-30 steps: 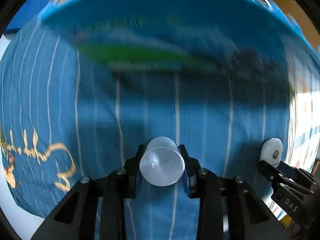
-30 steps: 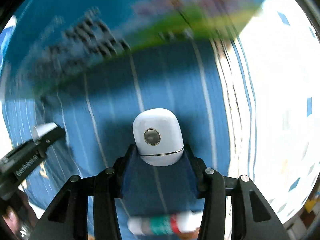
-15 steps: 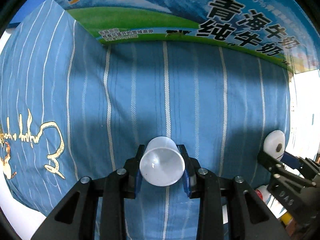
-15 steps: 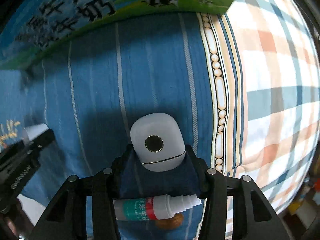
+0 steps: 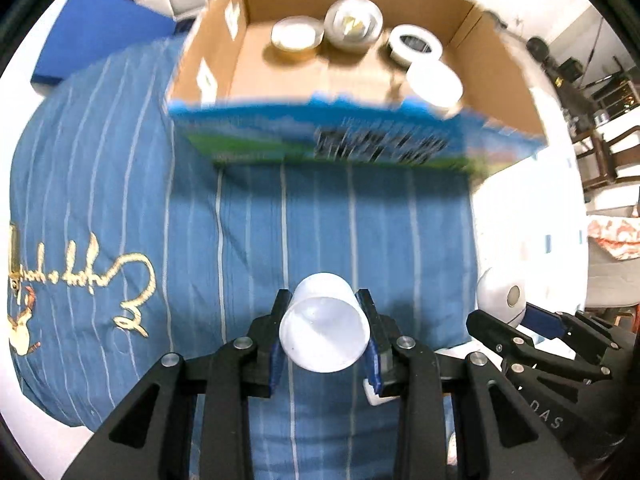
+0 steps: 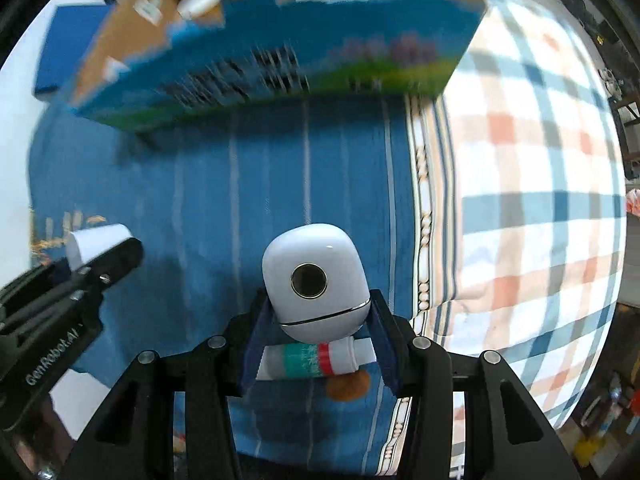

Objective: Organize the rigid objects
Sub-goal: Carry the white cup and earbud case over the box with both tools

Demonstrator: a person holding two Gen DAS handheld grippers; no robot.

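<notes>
My left gripper is shut on a translucent white plastic cup, held above a blue striped cloth. My right gripper is shut on a rounded white case with a round metal button; it also shows at the right of the left wrist view. Ahead stands an open cardboard box with a blue printed front. It holds several round white containers and a tape roll. The left gripper and its cup show at the left of the right wrist view.
A white tube with a green and red label and a small brown object lie on the cloth under the right gripper. A checked cloth lies to the right. A blue board lies at the far left.
Both grippers have risen and tilted with their objects still held. The box's open top and the containers inside have come into view.
</notes>
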